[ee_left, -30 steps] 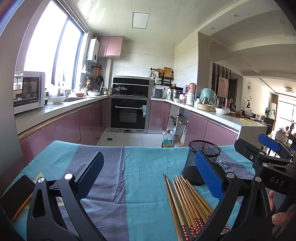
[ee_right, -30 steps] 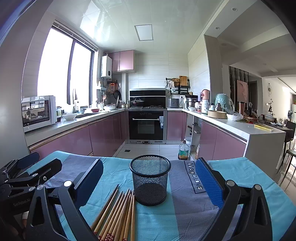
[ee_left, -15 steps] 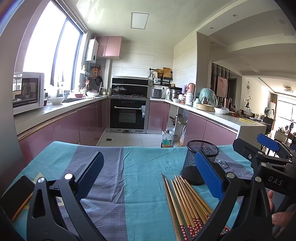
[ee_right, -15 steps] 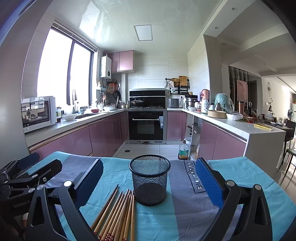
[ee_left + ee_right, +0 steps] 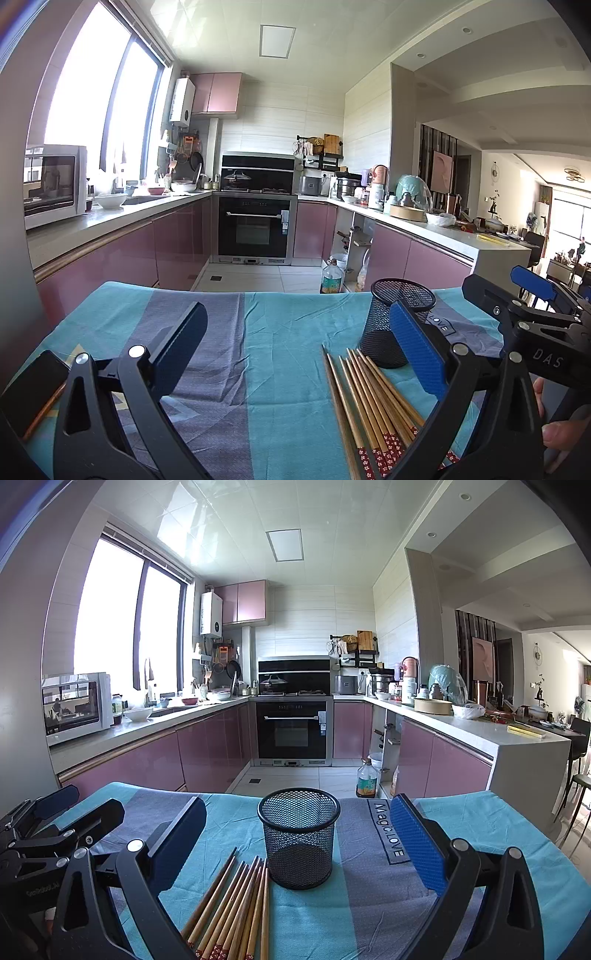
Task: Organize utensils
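Several wooden chopsticks point(image 5: 369, 402) with red patterned ends lie side by side on the blue tablecloth, also visible as chopsticks point(image 5: 236, 904) in the right wrist view. Just beyond their tips stands an empty black mesh cup point(image 5: 299, 840), seen at the right as the mesh cup point(image 5: 395, 325) in the left wrist view. My left gripper point(image 5: 295, 347) is open above the cloth, left of the chopsticks, holding nothing. My right gripper point(image 5: 299, 842) is open too, its fingers spread on either side of the cup and back from it. Each gripper shows at the edge of the other's view.
A dark phone point(image 5: 29, 391) lies at the table's near left corner. The table's far edge point(image 5: 295, 795) drops to a kitchen floor with a bottle point(image 5: 365, 779). A person's fingers point(image 5: 557, 439) hold the right gripper's handle.
The left wrist view has drifted slightly, so the cup and chopsticks sit a little further left in it. The right gripper has barely moved.
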